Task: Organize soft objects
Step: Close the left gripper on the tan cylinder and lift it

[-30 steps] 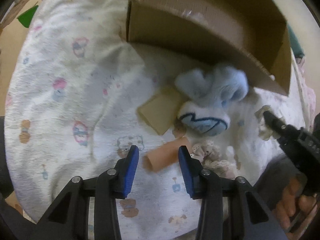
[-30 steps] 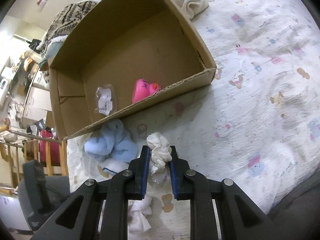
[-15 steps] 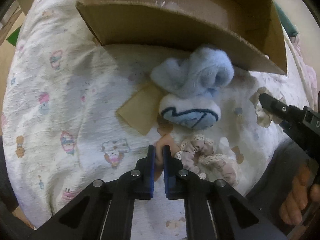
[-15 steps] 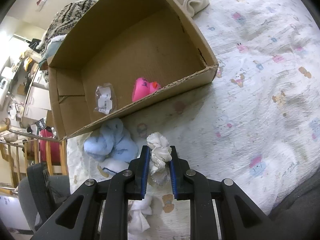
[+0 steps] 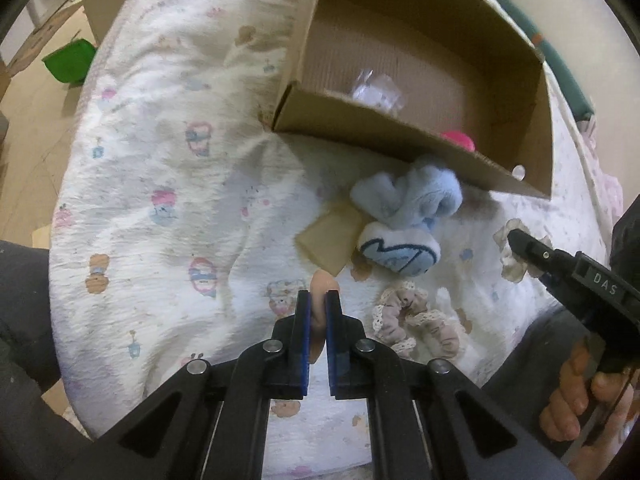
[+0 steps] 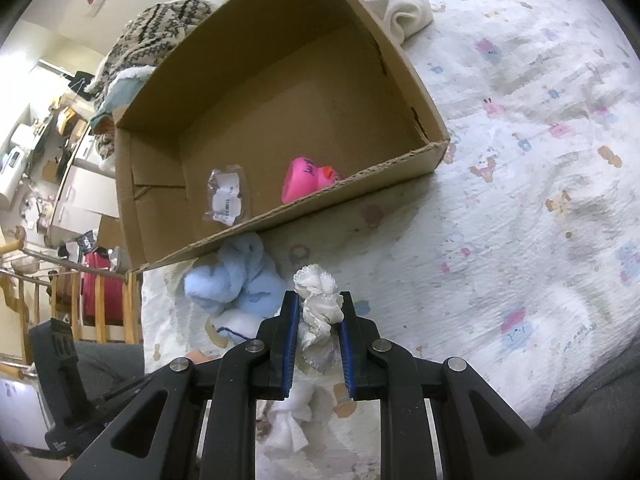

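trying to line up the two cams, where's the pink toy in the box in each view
Left wrist view: the pink toy peeks over the near wall of the cardboard box, upper right of centre.
Right wrist view: the pink toy lies on the box floor by the near wall, just above centre.
Shared landmark: the light blue plush against the box's near wall.

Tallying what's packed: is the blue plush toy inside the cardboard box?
No, the blue plush toy lies on the blanket outside the cardboard box.

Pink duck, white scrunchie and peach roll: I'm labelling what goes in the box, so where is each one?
pink duck (image 6: 301,179): right wrist view, on its body inside the box.
white scrunchie (image 6: 320,300): right wrist view, on the bunched fabric between the fingers.
peach roll (image 5: 322,283): left wrist view, on its protruding end.
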The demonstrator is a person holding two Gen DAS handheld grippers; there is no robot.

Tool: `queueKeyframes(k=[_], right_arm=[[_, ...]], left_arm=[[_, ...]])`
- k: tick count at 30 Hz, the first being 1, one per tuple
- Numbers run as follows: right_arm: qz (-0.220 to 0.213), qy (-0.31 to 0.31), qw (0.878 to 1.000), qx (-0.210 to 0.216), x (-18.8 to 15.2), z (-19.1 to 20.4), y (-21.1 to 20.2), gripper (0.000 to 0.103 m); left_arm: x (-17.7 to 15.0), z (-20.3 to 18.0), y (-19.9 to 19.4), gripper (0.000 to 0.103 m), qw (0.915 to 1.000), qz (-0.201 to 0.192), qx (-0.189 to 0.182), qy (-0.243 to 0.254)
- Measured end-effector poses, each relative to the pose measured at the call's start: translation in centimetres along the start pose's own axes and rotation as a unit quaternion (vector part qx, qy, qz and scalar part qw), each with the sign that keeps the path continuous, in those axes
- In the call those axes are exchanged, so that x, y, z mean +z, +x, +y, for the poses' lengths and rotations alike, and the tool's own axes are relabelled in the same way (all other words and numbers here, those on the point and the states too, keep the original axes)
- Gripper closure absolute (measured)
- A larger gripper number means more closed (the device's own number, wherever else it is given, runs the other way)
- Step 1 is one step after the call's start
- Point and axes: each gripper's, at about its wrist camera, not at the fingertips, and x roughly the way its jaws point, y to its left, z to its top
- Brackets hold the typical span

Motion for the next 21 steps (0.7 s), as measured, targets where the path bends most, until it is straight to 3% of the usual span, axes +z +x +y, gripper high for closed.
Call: queueKeyframes(k=[9, 21], right_arm=[[-0.016, -0.021, 1.000, 0.008, -0.5, 1.5, -1.9, 0.082], [-0.057, -0.062, 0.996, 0.018, 0.6, 5.1, -5.0, 0.082]], left_arm=[[-0.8, -0.1, -4.4, 0.097, 0.9977, -0.064, 0.008, 0.020], [2.4, -2.4, -6.7, 0.097, 0.9910, -0.122, 0.035, 0.043]])
